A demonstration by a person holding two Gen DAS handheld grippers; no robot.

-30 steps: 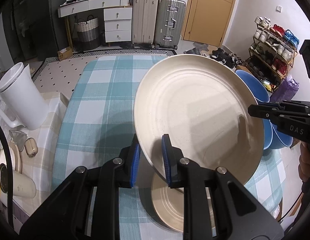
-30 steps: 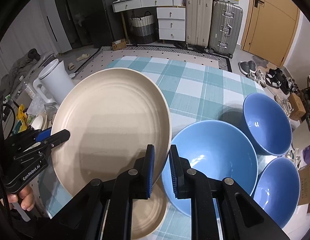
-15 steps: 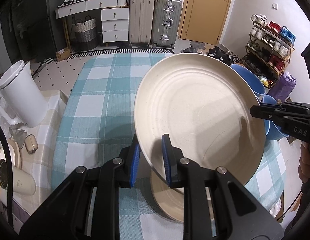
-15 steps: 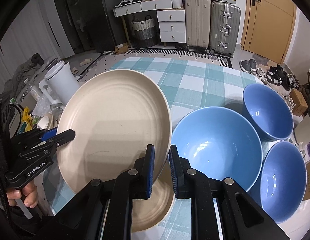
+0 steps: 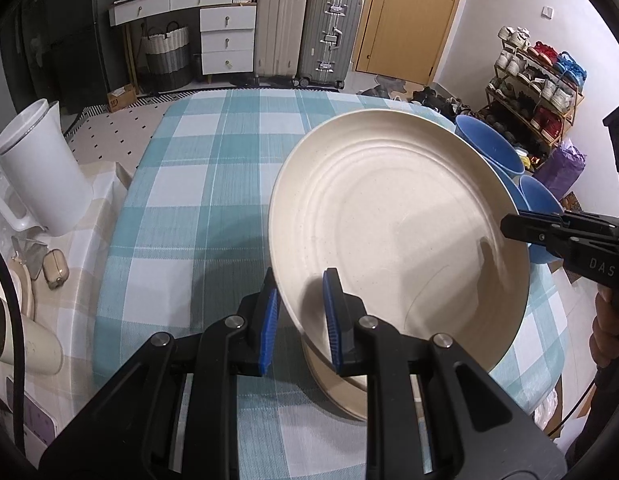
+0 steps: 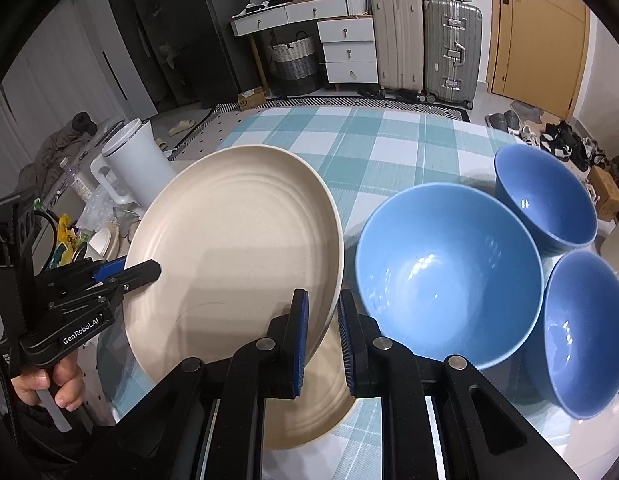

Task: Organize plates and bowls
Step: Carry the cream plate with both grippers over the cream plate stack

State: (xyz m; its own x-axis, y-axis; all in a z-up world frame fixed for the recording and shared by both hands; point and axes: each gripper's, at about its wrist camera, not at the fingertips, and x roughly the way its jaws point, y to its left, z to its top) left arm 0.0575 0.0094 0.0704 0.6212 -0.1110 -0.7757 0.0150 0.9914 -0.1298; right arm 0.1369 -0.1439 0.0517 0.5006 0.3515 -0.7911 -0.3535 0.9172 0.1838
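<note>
Both tools, left tool (image 5: 299, 312) and right tool (image 6: 323, 334), pinch opposite rims of the tilted cream plate (image 6: 237, 248) above a second cream plate (image 6: 309, 408).

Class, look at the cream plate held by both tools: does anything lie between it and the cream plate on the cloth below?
Nothing visible does. The held plate, gripped by the left tool and right tool, hangs directly above the lower plate; the blue bowls sit off to its right.
</note>
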